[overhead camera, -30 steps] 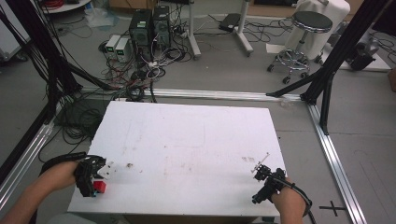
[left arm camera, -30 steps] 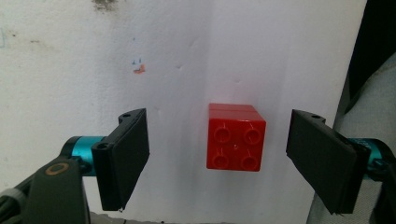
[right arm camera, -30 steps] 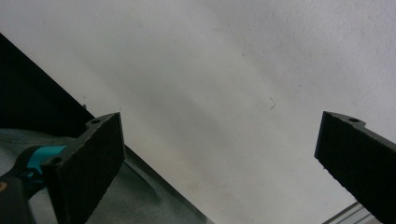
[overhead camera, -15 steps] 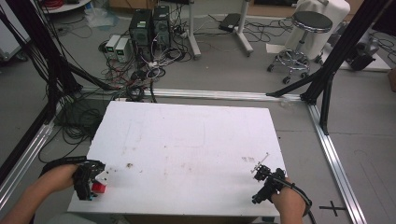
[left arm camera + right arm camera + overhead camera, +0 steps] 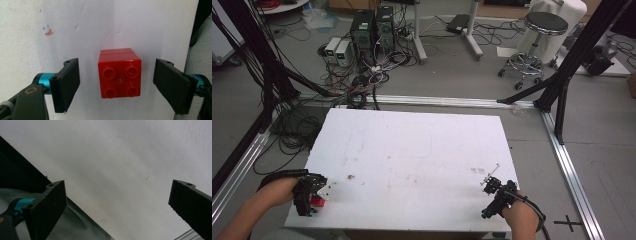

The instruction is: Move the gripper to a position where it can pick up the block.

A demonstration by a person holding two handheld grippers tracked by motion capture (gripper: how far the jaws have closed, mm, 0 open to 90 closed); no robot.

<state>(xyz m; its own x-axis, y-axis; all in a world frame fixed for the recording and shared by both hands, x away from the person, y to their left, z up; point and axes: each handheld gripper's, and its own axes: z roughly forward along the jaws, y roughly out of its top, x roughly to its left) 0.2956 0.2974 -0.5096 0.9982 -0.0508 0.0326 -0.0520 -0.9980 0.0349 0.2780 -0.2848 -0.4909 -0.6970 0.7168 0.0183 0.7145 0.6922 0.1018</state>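
Left gripper [image 5: 116,83]: jaws are being held apart, either side of the red four-stud brick [image 5: 119,73], not touching it.
Red brick: is being left standing at the near left corner of the white table [image 5: 412,150].
Right gripper [image 5: 117,207]: jaws are being held wide apart over the table's near right edge, nothing between them.
Risk: the brick could be knocked off the nearby edge if an off-centre closure is made.

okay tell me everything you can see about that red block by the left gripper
The red block looks like glossy plastic, roughly cube-shaped, with four round studs in a square on the face turned to the camera. A seam across one side suggests two bricks stacked together. It rests on the white table near the left corner on the person's side, close to the edge. It sits between the open jaws of the left gripper, with a gap on each side, so neither jaw touches it.
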